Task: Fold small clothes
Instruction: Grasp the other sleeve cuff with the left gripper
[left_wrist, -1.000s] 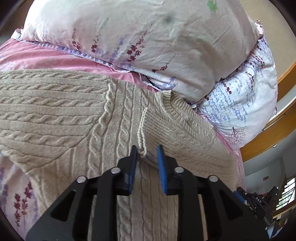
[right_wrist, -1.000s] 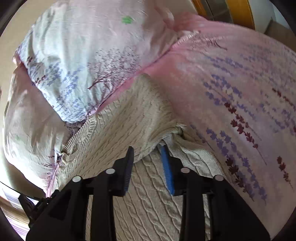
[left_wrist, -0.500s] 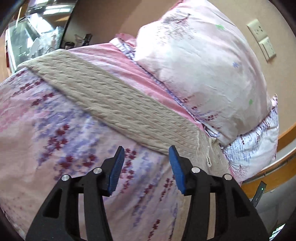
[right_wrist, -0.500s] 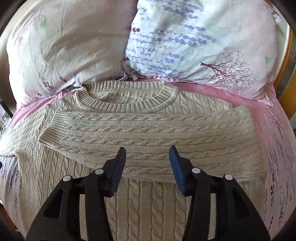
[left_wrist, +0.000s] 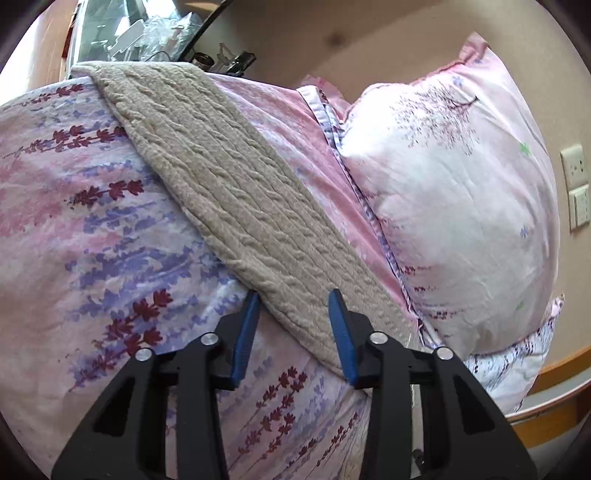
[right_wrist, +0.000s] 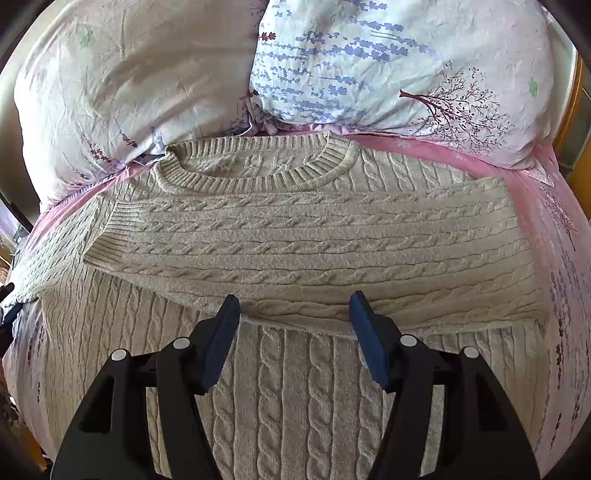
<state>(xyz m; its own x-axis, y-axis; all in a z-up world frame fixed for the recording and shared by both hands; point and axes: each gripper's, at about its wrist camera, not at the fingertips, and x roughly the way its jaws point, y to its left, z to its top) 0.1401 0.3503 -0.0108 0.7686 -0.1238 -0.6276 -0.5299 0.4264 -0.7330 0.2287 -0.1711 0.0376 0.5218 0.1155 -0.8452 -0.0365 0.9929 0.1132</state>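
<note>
Two tools, both with jaws apart and gripping nothing.

Left wrist view: left tool (left_wrist: 293, 301) sits low over the bed (left_wrist: 92, 229), jaws standing either side of the near edge of the spread-out sleeve (left_wrist: 236, 192). That sleeve runs away flat and diagonal across the flowered cover, toward the far side. Pink pillow (left_wrist: 454, 206) lies to the right, apart from it.

Right wrist view: right tool (right_wrist: 293, 306) hovers above the sweater (right_wrist: 295, 387), which lies flat, collar (right_wrist: 258, 166) against the two pillows (right_wrist: 369, 66). One sleeve is already folded across the chest (right_wrist: 314, 243), cuff pointing left.

Judgement: step in hand is the second sleeve. To do it well, pinch the full thickness of the knit, lift just clear, carry it over the first sleeve, edges parallel. Thick knit drags; keep the right tool ready to pin the body.
</note>
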